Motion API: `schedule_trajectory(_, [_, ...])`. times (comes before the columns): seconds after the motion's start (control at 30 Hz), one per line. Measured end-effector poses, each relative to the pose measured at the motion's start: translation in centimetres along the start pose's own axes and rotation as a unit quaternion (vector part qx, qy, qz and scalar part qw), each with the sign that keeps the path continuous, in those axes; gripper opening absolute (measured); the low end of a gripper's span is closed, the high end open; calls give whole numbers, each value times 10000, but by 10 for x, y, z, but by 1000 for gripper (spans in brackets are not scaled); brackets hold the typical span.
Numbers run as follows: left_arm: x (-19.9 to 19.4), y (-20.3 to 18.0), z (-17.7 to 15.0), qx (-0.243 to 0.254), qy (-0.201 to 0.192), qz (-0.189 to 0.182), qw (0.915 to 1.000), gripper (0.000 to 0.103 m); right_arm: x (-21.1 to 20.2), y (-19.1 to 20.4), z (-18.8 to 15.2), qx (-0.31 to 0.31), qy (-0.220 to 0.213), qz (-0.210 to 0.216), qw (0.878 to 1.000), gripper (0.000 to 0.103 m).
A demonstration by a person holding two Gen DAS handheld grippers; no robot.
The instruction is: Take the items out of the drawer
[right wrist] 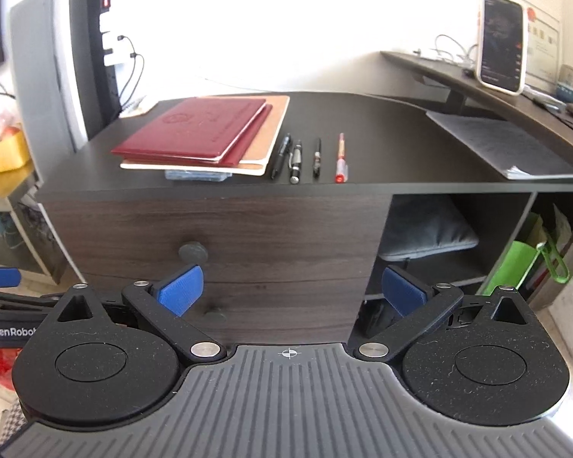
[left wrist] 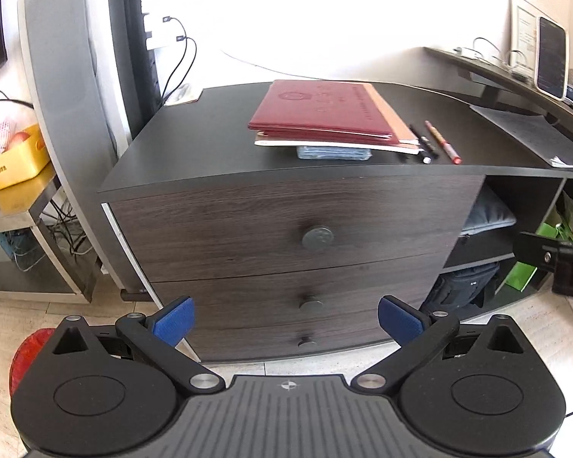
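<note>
The landmark is the dark wood-grain drawer cabinet (left wrist: 286, 229), which carries three stacked drawer fronts, each with a round grey knob. All three fronts sit flush with the cabinet face, so whatever the drawers hold cannot be seen; the task's items are judged to be behind them. The left gripper (left wrist: 284, 320) hangs in front of the cabinet, apart from it, with its blue pads spread wide and nothing between them; it faces the lower fronts, and the top drawer knob (left wrist: 317, 237) lies above its centreline. The right gripper (right wrist: 292, 292) is likewise spread and empty, held in front of the cabinet's right edge, with the same knob (right wrist: 193, 253) up and to its left. This wide spread suits closing on a knob, so the step in hand is judged to be the approach to pulling a drawer open. On the cabinet top, a stack of red booklets (left wrist: 324, 112) rests on a tan notebook and a blue item, and a row of pens (right wrist: 309, 156) lies just right of the stack, parallel and apart. To the cabinet's right are open shelves holding a grey cushion (right wrist: 428, 236) and a green bag (right wrist: 515, 267); left of the cabinet stands a metal table bearing a yellow box (left wrist: 15, 160). The floor beneath is pale tile.
</note>
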State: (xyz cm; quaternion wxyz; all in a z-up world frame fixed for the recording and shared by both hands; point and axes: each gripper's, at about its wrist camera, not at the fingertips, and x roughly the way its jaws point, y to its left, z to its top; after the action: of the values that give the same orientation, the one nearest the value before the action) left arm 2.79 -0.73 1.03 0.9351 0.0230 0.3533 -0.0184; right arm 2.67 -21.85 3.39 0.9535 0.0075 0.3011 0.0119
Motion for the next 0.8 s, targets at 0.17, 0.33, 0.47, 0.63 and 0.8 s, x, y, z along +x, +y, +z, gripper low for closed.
schedule_trajectory(0.17, [-11, -5, -12, 42, 17, 17, 10000, 102, -17, -13, -10, 435, 85, 3, 9990, 102])
schedule_trajectory(0.33, [-23, -8, -20, 89, -27, 79, 9999, 102, -28, -23, -20, 651, 37, -84, 9978, 102])
schedule_trajectory(0.47, [-31, -8, -21, 137, -117, 124, 9998, 102, -40, -19, -24, 534, -143, -142, 9984, 102])
schedule_trajectory(0.63, [-32, -6, -21, 117, -88, 205, 9997, 102, -52, -5, -25, 138, -397, -88, 9991, 102])
schedule_trajectory(0.8, [-32, -6, -22, 86, -43, 270, 9996, 102, -49, 6, -29, -160, -340, -1, 9993, 102])
